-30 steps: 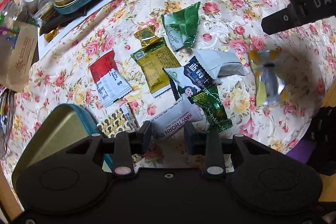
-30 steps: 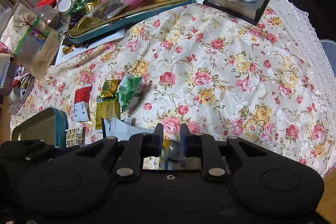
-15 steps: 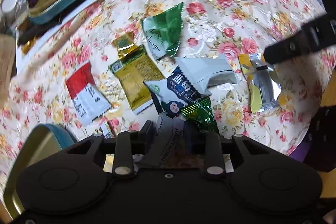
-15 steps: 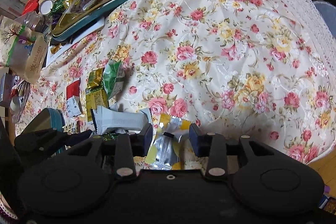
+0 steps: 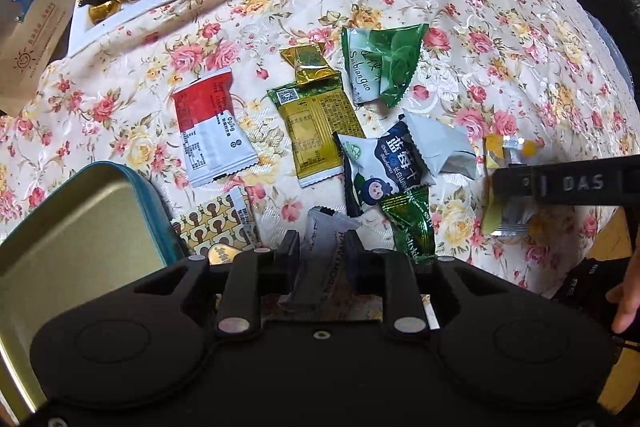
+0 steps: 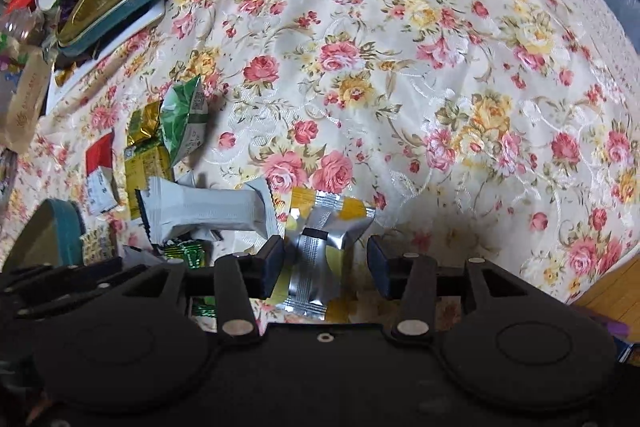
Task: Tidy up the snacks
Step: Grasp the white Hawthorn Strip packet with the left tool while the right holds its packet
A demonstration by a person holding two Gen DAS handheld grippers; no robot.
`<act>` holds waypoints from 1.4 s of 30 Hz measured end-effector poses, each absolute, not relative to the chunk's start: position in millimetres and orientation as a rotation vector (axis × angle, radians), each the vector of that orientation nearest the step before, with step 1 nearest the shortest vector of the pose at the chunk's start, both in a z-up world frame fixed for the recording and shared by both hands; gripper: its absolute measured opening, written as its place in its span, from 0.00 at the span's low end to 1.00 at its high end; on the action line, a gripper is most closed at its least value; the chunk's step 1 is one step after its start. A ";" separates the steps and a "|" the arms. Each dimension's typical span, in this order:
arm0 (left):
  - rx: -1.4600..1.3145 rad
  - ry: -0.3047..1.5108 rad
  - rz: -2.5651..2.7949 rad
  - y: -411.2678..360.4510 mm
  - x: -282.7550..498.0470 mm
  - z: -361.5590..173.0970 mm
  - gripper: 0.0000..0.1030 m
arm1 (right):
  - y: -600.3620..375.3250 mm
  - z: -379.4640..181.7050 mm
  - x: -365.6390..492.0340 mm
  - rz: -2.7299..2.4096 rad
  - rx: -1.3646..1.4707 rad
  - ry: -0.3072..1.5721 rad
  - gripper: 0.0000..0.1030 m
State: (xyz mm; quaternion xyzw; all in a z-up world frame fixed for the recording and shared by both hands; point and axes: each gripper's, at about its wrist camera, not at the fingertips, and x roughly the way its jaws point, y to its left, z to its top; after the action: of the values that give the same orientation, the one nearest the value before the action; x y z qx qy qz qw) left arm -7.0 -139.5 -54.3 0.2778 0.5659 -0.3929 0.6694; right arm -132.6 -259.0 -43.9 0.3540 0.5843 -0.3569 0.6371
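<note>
Left gripper (image 5: pixel 322 251) fingers now clamp white hawthorn candy wrapper (image 5: pixel 326 239), lifted off worktop. Right gripper (image 6: pixel 326 263) fingers opened wide, straddling silver-yellow foil packet (image 6: pixel 320 247); ready to close.

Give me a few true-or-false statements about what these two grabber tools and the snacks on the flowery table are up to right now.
1. The left gripper is shut on the white hawthorn packet. True.
2. The right gripper has clamped the silver and yellow packet. False: its jaws stand open on either side of the packet.
3. The red and white packet lies inside the teal tin. False: it lies on the floral tablecloth, beside the tin.
4. The dried blueberries packet lies partly over a dark green candy wrapper. True.
5. The green Subianguo packet is held in a gripper. False: it lies loose on the cloth.
</note>
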 end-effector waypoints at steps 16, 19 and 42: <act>0.795 1.186 -0.897 -146.8 -33.5 -63.5 0.38 | -246.6 -52.2 -120.3 -0.706 0.726 1.361 0.17; 0.750 1.229 -0.880 -147.2 -29.2 -64.2 0.27 | -249.6 -44.9 -125.1 -0.702 0.741 1.338 0.17; 0.367 1.243 -0.450 -79.9 49.4 30.3 0.25 | -269.7 19.8 -121.8 -0.727 0.798 1.098 0.19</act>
State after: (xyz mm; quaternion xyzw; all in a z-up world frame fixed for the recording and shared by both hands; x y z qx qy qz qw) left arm 49.4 -79.9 30.3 0.1695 0.5740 -0.2075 0.7738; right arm -121.8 -269.7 19.8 0.3606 0.4963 -0.3285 0.7182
